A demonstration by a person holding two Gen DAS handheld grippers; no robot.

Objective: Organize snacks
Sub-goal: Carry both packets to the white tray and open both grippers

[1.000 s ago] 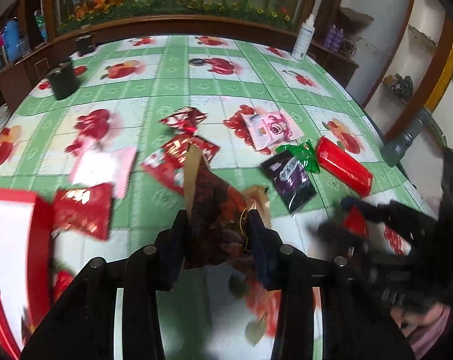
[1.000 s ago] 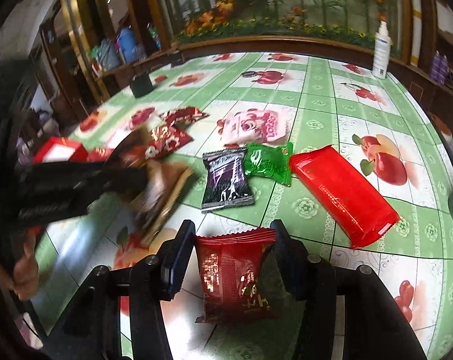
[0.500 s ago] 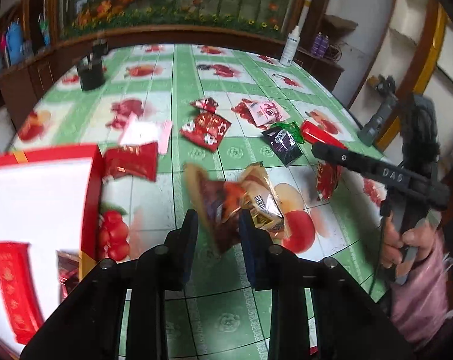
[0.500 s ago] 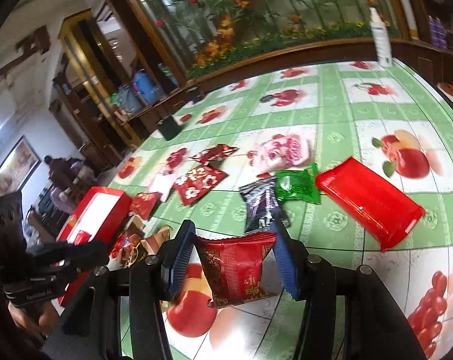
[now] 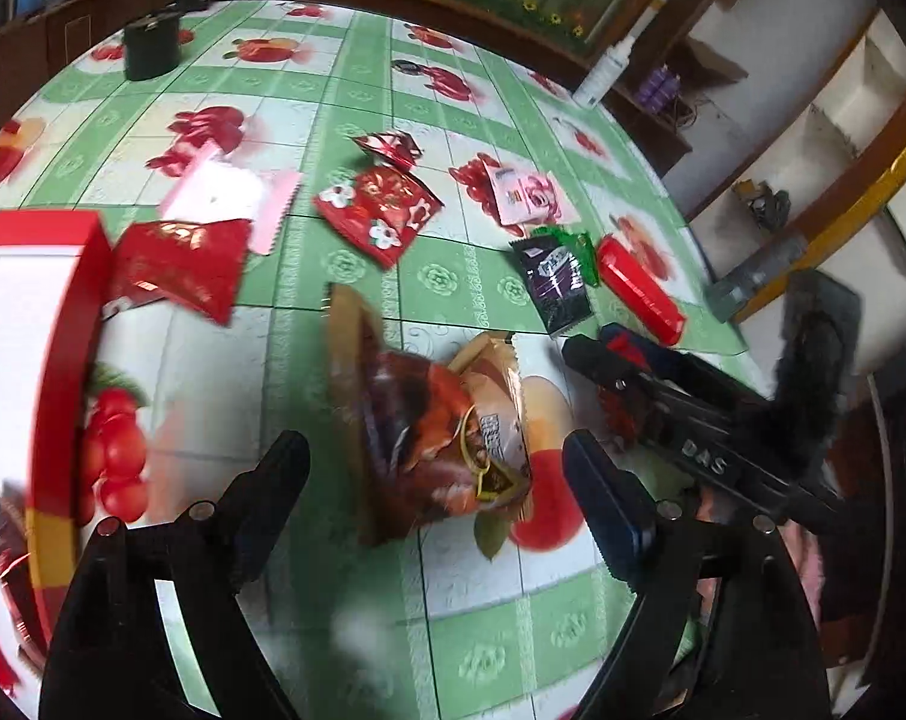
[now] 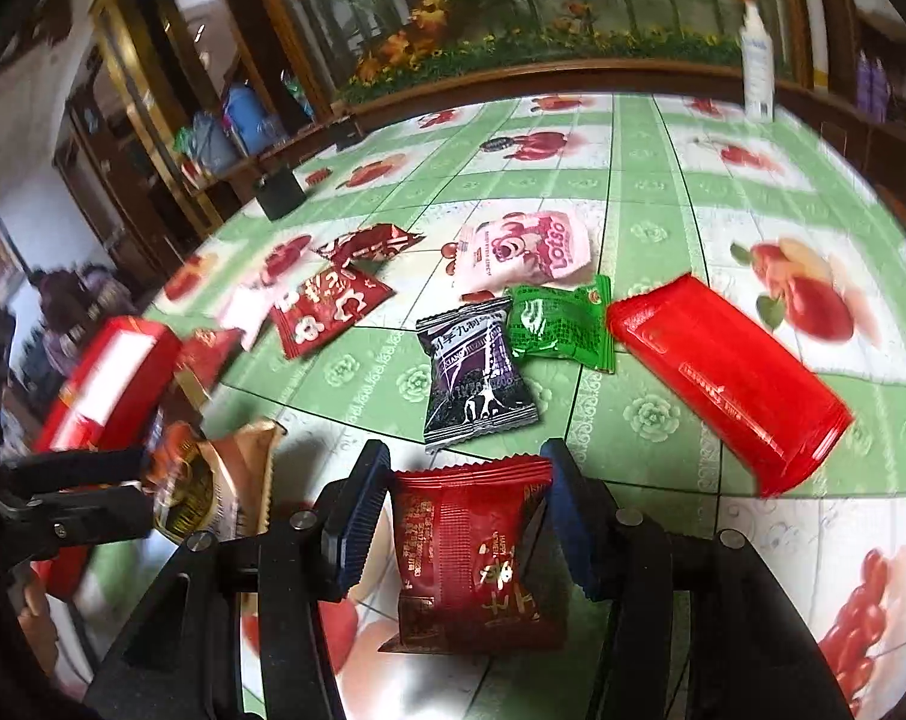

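Now the left gripper [image 5: 435, 474] is opening, and its pads have let go of the brown snack bag [image 5: 435, 438] between them. The right gripper [image 6: 465, 504] squeezes a dark red snack pack [image 6: 474, 558].

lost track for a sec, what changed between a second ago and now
The left gripper was clamped on the brown snack packet; its jaws are now opening and stand clear of it, so the packet is let go. The right gripper stays shut on the dark red packet. The packets on the table lie as before.
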